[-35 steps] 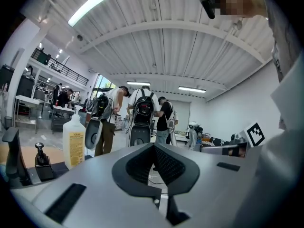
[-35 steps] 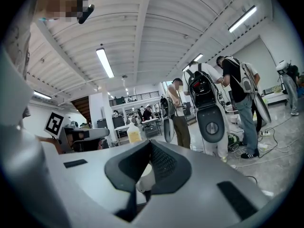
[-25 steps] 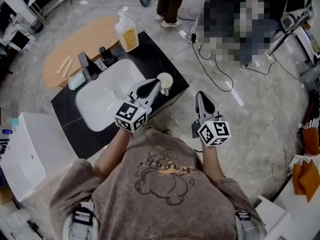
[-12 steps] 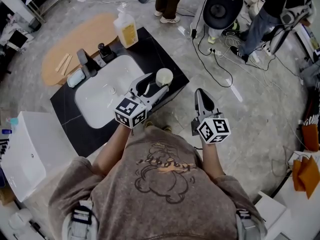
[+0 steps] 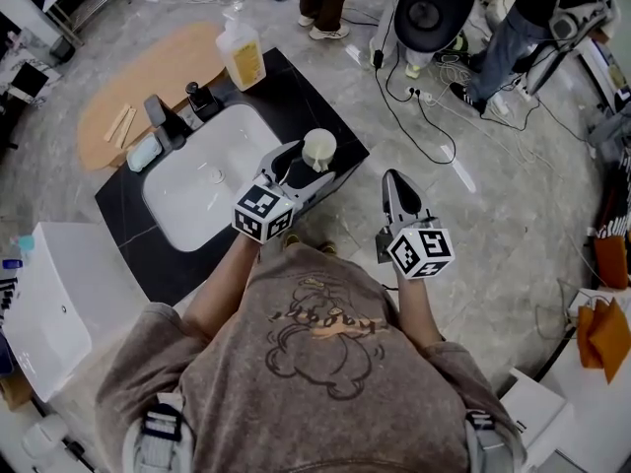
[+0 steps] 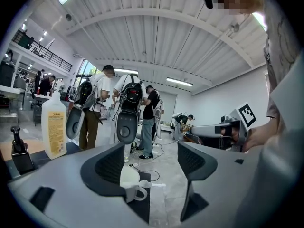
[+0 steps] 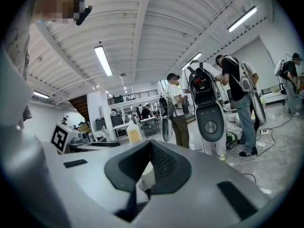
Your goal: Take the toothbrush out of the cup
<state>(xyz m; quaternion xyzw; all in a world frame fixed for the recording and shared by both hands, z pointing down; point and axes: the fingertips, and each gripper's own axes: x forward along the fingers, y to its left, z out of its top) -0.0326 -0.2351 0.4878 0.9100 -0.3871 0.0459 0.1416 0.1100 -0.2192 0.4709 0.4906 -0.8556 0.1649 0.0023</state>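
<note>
Left gripper (image 5: 308, 168) fingers spread wide, just been opening, white cup (image 5: 318, 149) between their tips, ungripped, on black tabletop (image 5: 296, 92) corner beside sink (image 5: 192, 200), right gripper (image 5: 397, 187) fingers pressed together, empty

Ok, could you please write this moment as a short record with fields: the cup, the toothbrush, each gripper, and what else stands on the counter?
cup: white, with a handle, upright on the black counter, beside the sink
toothbrush: cannot be made out
left gripper: open, jaws have just been opening; the cup sits low between them, close to the left jaw, pads not pressing on it
right gripper: shut, nothing between the jaws, held over the floor off the counter
also on counter: soap bottle, faucet
</note>
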